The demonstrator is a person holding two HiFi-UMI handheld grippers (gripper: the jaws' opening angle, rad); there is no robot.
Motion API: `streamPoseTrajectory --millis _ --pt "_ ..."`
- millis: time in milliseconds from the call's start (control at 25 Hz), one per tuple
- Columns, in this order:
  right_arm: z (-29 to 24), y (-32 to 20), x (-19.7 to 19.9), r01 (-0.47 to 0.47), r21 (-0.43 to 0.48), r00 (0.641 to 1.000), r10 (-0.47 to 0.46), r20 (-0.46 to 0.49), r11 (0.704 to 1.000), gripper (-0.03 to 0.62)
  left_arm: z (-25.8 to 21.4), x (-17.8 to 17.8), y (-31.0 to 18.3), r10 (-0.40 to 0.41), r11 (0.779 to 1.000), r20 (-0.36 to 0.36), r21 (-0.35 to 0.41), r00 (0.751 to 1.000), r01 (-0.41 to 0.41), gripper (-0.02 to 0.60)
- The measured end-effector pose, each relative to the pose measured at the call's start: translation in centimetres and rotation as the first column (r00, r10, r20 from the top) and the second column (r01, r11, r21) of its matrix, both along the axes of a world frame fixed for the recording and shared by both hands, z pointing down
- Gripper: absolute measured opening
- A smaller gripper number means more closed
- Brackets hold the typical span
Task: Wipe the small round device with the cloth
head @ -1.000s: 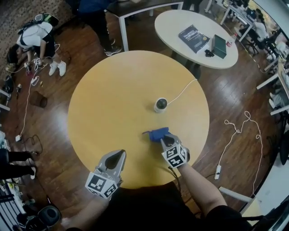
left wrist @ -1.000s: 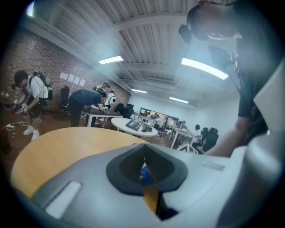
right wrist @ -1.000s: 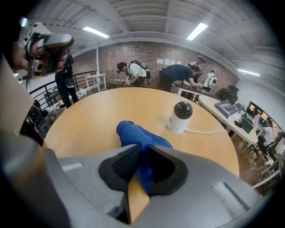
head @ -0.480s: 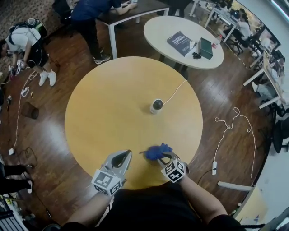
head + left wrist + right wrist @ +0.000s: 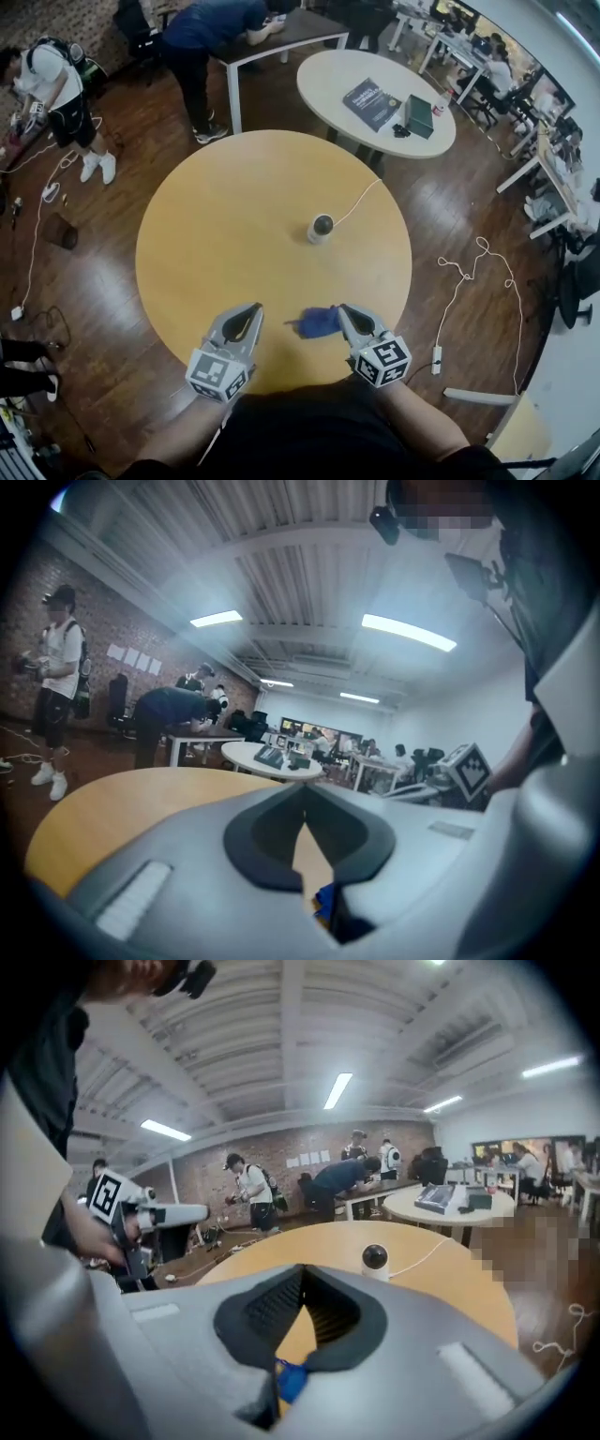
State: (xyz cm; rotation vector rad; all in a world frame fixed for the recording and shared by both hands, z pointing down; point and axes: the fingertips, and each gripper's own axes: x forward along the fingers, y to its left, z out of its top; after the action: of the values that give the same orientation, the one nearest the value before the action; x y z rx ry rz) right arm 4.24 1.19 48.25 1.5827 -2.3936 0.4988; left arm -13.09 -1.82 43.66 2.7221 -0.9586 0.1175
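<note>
- The dark book [image 5: 371,103] lay on a white table [image 5: 323,66] beyond the far side of the yellow table [image 5: 206,216]. Its pale print was too small to read. The marker cubes [image 5: 382,361] showed only black-and-white squares.
- The small round device [image 5: 321,228] stood upright near the yellow table's middle. Its white cable [image 5: 358,201] ran off that table's far right edge.
- The right gripper [image 5: 341,310] had just closed its jaws fully and pinched the blue cloth [image 5: 317,323], which it held over the yellow table's near edge.
- The left gripper [image 5: 254,308] hovered just beside the cloth over the same edge, jaws pressed together on nothing.
- Only bare tabletop lay between the cloth and the device.
- To the yellow table's right, loose white cords [image 5: 473,281] and a power strip [image 5: 437,359] lay on the wooden floor [image 5: 450,187].
- Beyond the yellow table's far left, one person [image 5: 202,33] bent over a dark desk [image 5: 300,23] and another person [image 5: 52,80] stood.
</note>
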Motion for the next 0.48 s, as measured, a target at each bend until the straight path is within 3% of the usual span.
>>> streamPoseTrajectory --millis 200,480 --pt "1.5 -1.2 1.3 -0.052 -0.028 0.998 0.053 0.032 0.998 0.002 0.7 -1.6 1.3 -0.050 0.999 0.045 0.005 0.998 0.050 0.004" --pt "2.9 -1.2 0.3 0.027 -0.038 1.000 -0.027 0.011 0.999 0.002 3.4 -1.9 2.5 -0.109 0.993 0.089 -0.042 0.990 0.113 0.004"
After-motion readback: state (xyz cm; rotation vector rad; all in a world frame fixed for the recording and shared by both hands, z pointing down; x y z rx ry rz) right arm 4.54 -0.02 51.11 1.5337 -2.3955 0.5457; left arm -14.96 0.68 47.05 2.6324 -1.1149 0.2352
